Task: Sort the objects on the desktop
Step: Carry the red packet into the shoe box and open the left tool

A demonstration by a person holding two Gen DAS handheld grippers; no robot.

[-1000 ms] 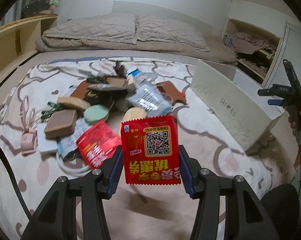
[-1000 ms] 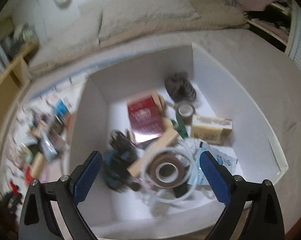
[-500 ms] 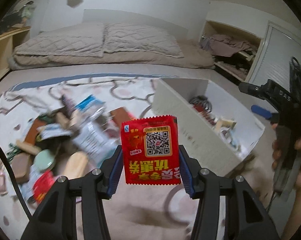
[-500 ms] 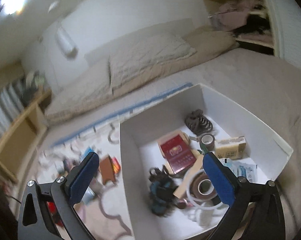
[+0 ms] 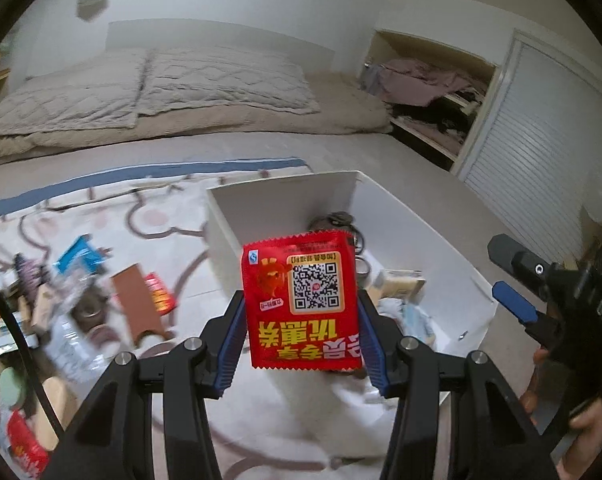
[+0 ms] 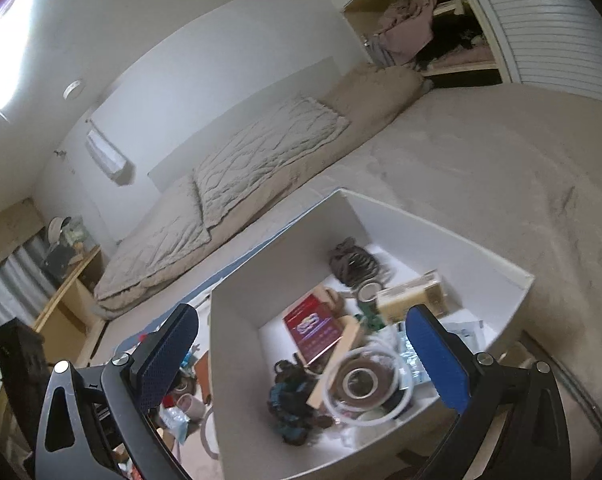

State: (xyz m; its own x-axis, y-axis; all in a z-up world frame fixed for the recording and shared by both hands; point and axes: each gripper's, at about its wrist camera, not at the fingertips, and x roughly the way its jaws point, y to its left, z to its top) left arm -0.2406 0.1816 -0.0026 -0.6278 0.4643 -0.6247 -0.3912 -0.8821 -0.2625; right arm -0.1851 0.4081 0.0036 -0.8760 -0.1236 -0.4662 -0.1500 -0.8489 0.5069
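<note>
we hold the red sachet [image 5: 301, 300] clamped in our left gripper [image 5: 301, 336], white box [image 5: 421, 220] just beyond; right gripper [image 6: 301, 356] empty, agape.

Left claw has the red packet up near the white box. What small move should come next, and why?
Probably carry the red packet a little further forward over the white box before letting go. The left claw grips it by both edges, and in its view the packet hangs over the box's near wall, not yet clearly inside.

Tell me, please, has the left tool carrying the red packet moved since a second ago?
Yes: the left tool, holding the red packet, swung from the clutter toward the white box.
</note>
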